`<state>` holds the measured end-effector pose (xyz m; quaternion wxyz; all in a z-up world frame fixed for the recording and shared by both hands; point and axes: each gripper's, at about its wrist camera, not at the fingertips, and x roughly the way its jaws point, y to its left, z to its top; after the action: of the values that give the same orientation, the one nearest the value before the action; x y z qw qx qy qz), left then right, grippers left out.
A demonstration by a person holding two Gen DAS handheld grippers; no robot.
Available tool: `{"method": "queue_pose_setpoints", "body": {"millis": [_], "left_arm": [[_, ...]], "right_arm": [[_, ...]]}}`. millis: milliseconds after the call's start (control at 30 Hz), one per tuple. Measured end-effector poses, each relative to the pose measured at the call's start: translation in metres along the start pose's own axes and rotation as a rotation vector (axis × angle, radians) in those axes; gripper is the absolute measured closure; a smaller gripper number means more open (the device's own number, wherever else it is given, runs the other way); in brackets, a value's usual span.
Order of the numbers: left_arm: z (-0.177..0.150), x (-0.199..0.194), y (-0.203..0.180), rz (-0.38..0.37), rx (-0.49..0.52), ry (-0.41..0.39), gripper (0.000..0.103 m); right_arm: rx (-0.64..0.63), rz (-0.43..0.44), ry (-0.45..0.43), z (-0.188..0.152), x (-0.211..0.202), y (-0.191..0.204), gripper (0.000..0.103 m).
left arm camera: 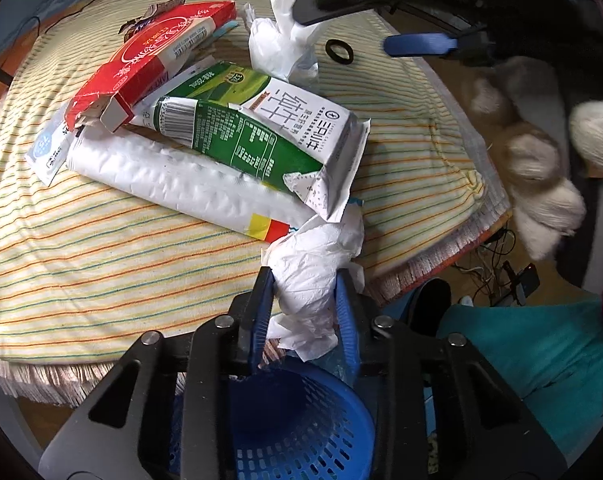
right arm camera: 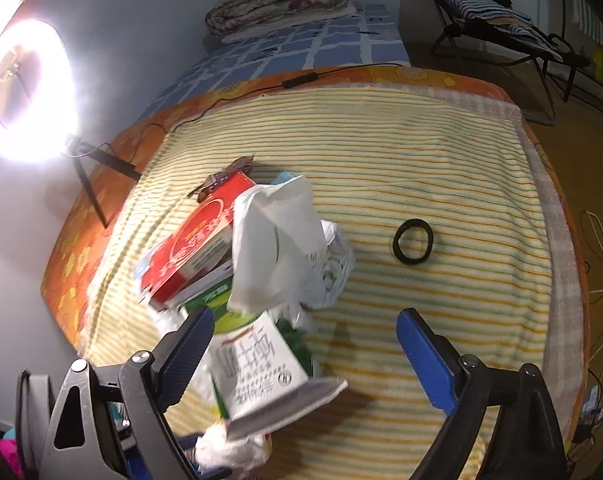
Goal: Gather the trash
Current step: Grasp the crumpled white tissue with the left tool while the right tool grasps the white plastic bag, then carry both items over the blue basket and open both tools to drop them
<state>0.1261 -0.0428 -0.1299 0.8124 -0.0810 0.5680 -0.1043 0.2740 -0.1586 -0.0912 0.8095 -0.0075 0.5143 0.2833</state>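
Trash still sits heaped on the striped cloth (left arm camera: pixel 101 248): a milk carton (left arm camera: pixel 261 136), red box (left arm camera: pixel 157 60) and white mailer (left arm camera: pixel 173 176), with a second paper wad (left arm camera: pixel 285 40) beyond the carton. Our left tool (left arm camera: pixel 303 312) pinches a crumpled tissue (left arm camera: pixel 313 272) at the cloth's near edge, right above the blue basket (left arm camera: pixel 301 420), so we judge little is binned yet. Our right tool (right arm camera: pixel 305 344) hangs with its jaws spread and empty over the carton, bare cloth lying open toward the black ring (right arm camera: pixel 413 242).

Left wrist view: close, steeply down on green-and-white milk carton (left arm camera: pixel 261 136) from the near edge. Right wrist view: higher, angled down across it (right arm camera: pixel 257 364). Shared: carton, surrounding pile.
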Motion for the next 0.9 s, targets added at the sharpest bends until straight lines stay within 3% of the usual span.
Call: {"method": "queue_pose_setpoints", "body": {"millis": [167,233,300,367,400,533,900], "left_arm": [[0.004,-0.002,0.004,-0.010,-0.015,-0.012,0.078],[0.003,-0.005,0.007,-0.011,-0.017,-0.018,0.078],[0.003,-0.008,0.008,-0.009,-0.017,-0.030,0.079],[0.002,-0.012,0.010,-0.009,-0.020,-0.040,0.079],[0.001,-0.014,0.012,-0.011,-0.024,-0.043,0.079],[-0.003,-0.027,0.017,-0.014,-0.033,-0.063,0.080],[-0.018,-0.072,0.028,0.000,-0.033,-0.141,0.080]], "right_arm": [[-0.015,0.015,-0.005,0.010,0.011,0.006,0.034],[-0.029,0.008,-0.010,0.012,0.013,0.008,0.056],[-0.025,0.011,-0.008,0.012,0.013,0.007,0.073],[-0.012,0.000,-0.016,0.011,0.011,0.003,0.080],[-0.010,-0.010,-0.019,0.011,0.010,0.002,0.088],[-0.009,-0.021,-0.046,0.011,0.001,-0.001,0.095],[-0.018,0.013,-0.141,0.004,-0.051,0.001,0.096]]}}
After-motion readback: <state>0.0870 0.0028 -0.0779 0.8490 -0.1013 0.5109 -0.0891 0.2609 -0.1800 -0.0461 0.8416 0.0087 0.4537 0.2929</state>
